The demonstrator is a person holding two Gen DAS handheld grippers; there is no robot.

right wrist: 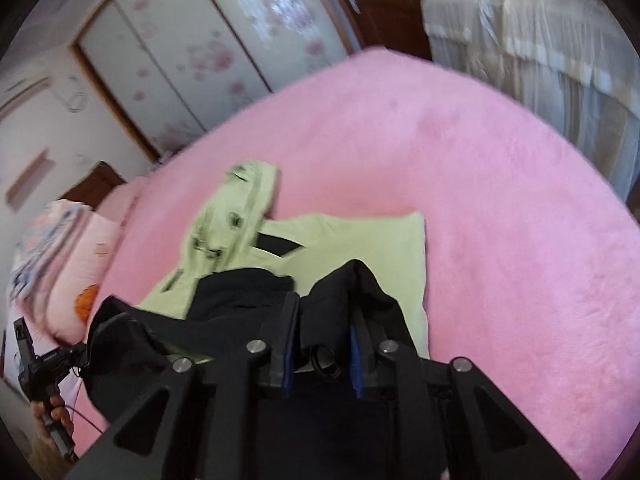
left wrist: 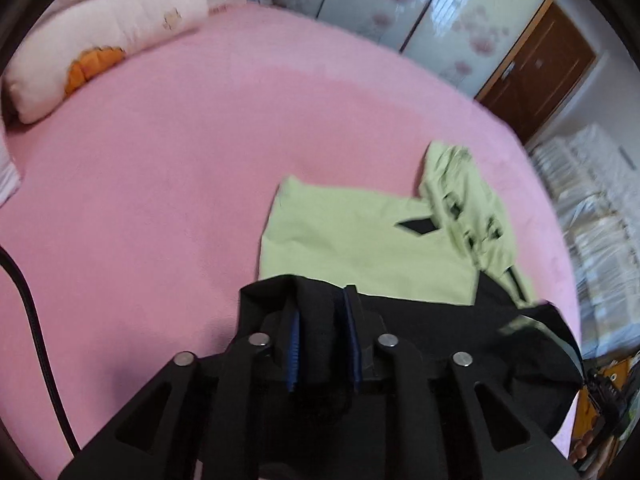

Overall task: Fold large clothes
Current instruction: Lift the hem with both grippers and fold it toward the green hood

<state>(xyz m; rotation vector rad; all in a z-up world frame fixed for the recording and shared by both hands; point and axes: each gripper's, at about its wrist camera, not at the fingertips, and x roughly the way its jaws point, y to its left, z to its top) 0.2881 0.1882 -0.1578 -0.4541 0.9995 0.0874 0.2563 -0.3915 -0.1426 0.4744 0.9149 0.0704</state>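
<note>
The left gripper (left wrist: pixel 322 334) has black cloth between its blue pads, and the jaws stand a little apart, so whether they pinch it cannot be told. The right gripper (right wrist: pixel 324 344) looks the same, with a fold of the same cloth rising between its pads.

The cloth is a garment (left wrist: pixel 360 240), black on one side and light green on the other. Its far part lies flat on the bed (left wrist: pixel 160 200), with a green sleeve bunched at one side.

The bed has a soft pink cover. A pale folded quilt (left wrist: pixel 120 28) sits at its far left corner. Behind the bed stand wardrobe doors (left wrist: pixel 400 4) with pink flowers, and a brown door (left wrist: pixel 536 76) to their right.
</note>
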